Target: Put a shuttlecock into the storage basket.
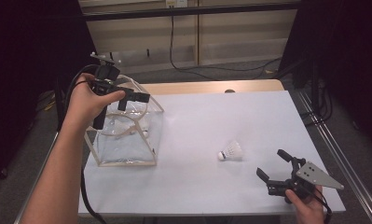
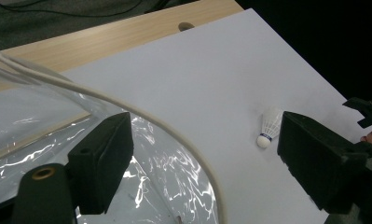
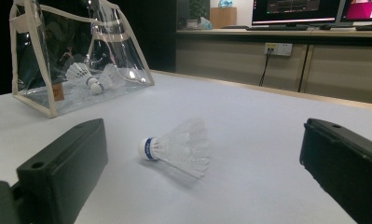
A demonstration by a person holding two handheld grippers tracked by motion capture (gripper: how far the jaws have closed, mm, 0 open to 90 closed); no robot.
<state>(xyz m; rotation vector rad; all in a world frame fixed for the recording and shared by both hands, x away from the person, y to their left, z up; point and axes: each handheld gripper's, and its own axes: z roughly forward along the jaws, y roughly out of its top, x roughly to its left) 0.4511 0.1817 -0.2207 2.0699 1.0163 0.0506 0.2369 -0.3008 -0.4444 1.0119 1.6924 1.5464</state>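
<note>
Right gripper view: I line my right gripper (image 1: 273, 165), jaws wide and empty, on the shuttlecock (image 3: 176, 147) lying on the white table (image 1: 211, 121). My left gripper (image 1: 136, 97), jaws apart, hovers at the clear bag's (image 1: 127, 135) mouth. Next, I judge: advance, close on the shuttlecock.

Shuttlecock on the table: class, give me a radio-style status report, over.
Left gripper open above clear bag. Right gripper open, short of shuttlecock lying on its side. Path between them clear.
</note>
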